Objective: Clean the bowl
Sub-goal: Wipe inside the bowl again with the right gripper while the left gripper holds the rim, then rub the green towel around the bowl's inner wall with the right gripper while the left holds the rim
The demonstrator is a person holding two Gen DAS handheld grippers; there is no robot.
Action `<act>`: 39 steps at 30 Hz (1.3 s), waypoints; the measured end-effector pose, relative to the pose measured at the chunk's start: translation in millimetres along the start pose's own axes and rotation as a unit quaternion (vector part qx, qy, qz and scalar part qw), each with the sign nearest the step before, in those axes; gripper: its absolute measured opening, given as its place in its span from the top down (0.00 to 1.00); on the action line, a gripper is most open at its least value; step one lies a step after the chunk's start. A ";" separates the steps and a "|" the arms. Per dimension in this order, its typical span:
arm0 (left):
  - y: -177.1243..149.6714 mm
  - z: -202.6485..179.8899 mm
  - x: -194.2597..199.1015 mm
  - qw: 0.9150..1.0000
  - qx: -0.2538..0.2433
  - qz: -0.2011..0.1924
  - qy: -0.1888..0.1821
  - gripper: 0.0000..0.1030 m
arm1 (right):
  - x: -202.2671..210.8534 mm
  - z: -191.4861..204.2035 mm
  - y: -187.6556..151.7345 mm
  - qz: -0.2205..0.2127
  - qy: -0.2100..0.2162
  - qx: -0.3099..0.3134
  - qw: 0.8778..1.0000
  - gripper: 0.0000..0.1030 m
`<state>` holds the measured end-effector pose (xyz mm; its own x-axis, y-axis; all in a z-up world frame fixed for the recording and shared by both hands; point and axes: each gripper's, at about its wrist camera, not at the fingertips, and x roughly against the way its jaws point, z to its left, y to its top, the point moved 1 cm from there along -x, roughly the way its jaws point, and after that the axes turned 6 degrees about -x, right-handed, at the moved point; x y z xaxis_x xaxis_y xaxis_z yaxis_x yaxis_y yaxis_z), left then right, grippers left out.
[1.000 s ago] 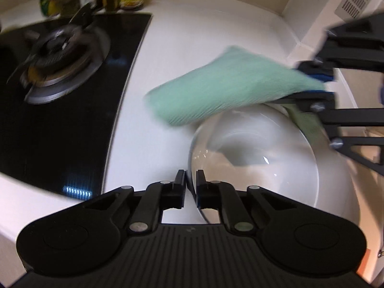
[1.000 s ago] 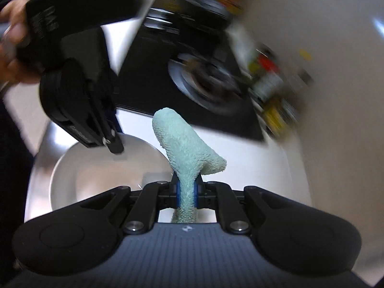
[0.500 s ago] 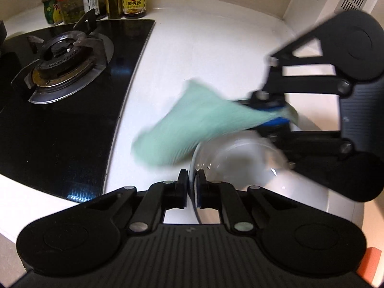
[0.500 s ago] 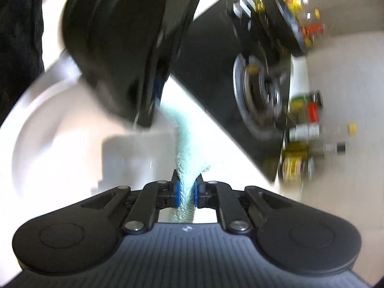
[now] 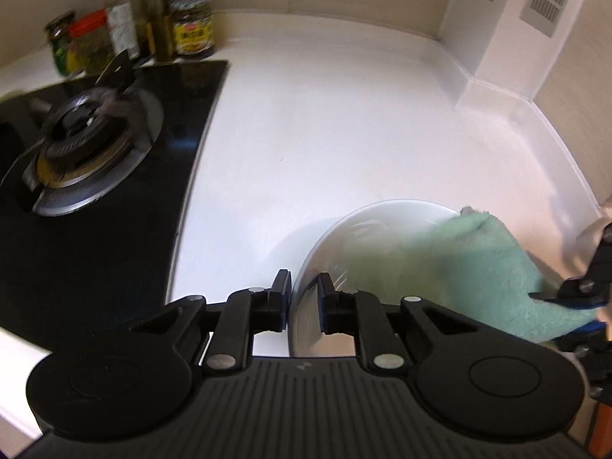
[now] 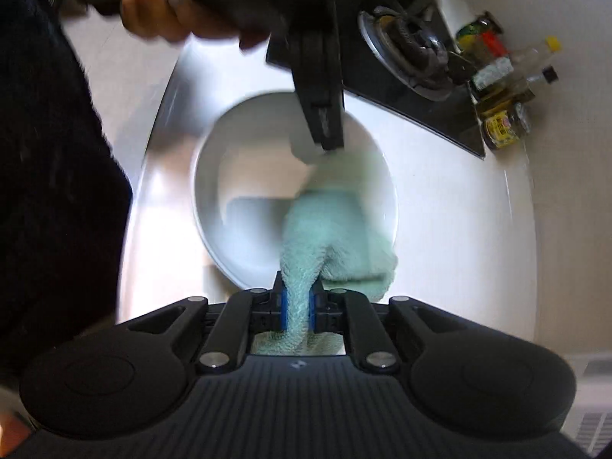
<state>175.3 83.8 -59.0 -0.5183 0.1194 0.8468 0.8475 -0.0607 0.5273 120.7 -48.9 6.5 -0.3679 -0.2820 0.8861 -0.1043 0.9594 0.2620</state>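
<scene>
A white bowl (image 5: 382,214) stands on the white counter (image 5: 325,134), and the right wrist view shows it from above (image 6: 237,160). My left gripper (image 5: 304,294) straddles its near rim; the jaws are opening and the rim sits loosely between them. From the right wrist view, the left gripper (image 6: 327,141) reaches down onto the bowl's far rim. My right gripper (image 6: 297,306) is shut on a mint-green cloth (image 6: 336,222). The cloth hangs into the bowl and lies against its inner wall, blurred at the far end. In the left wrist view, the cloth (image 5: 478,267) drapes over the bowl's right side from the right gripper (image 5: 573,298).
A black glass hob with a gas burner (image 5: 88,145) lies left of the bowl. Jars and bottles (image 5: 191,30) line the back wall. A wall corner (image 5: 497,69) closes the counter at the right. A hand (image 6: 172,11) holds the left gripper, and dark clothing (image 6: 46,191) fills the left.
The right gripper has swung back and down, bringing the cloth from above the counter into the bowl. The left jaws have widened around the rim.
</scene>
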 end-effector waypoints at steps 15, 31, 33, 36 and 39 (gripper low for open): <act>-22.7 12.9 33.9 0.998 0.061 0.013 -0.018 0.90 | -23.1 -70.5 87.2 -0.183 0.113 0.018 0.977 0.92; -28.7 -6.8 7.3 0.999 0.026 0.017 -0.016 0.86 | -53.2 -68.1 36.4 -0.100 0.040 -0.073 0.991 0.92; -27.0 -11.8 5.9 1.000 0.015 0.016 -0.010 0.86 | -41.2 -59.6 24.9 -0.097 0.009 -0.083 0.992 0.90; -25.7 -12.9 4.6 1.000 0.015 0.019 -0.010 0.86 | -19.8 -41.8 13.9 -0.122 0.009 -0.088 0.989 0.71; -25.9 -10.8 3.9 0.999 0.017 0.022 -0.016 0.86 | -13.3 -29.3 11.7 -0.111 0.024 -0.098 0.989 0.71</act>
<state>150.1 75.1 -68.6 -0.4778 0.1492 0.8657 0.8727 -0.0320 0.4872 151.4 -34.0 9.1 -0.3110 -0.4892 0.8149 0.0064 0.8563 0.5165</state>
